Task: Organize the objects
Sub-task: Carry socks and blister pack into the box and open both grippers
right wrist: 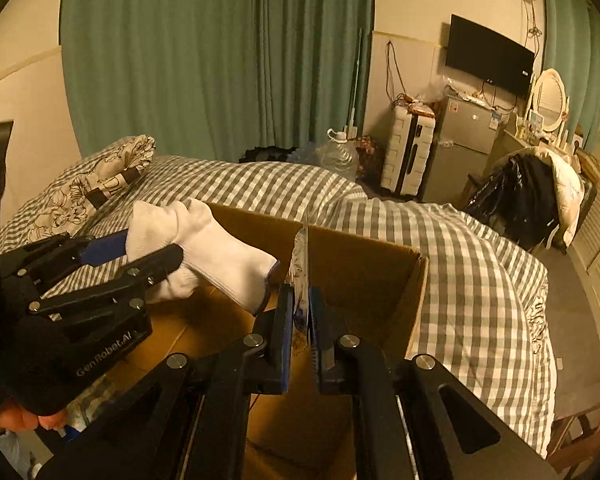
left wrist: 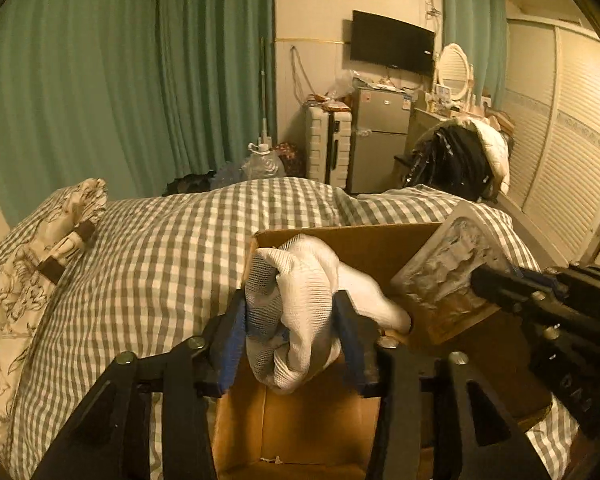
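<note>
Over the open cardboard box [left wrist: 300,432] we hold two grippers, one in each hand. Our left gripper [left wrist: 290,338] has one balled white sock [left wrist: 296,304] between its blue pads; the pads sit against the fabric on both sides, though the jaws stand fairly wide apart and we cannot tell how firmly they press. Our right gripper [right wrist: 300,320] is pressed together on one thin, flat packet [right wrist: 300,256], held upright and edge-on to its own camera; from the left wrist view the packet's face shows a pale embossed pattern. Both things hang above the box's inside, the sock toward its left wall, the packet toward its right. One box rests on the bed [right wrist: 460,248], under a grey-and-white checked cover. Beyond lie one floral pillow [left wrist: 40,248], then green curtains [left wrist: 120,80], one white suitcase [right wrist: 408,152], one small fridge [left wrist: 380,136] and one wall television [right wrist: 488,56].
</note>
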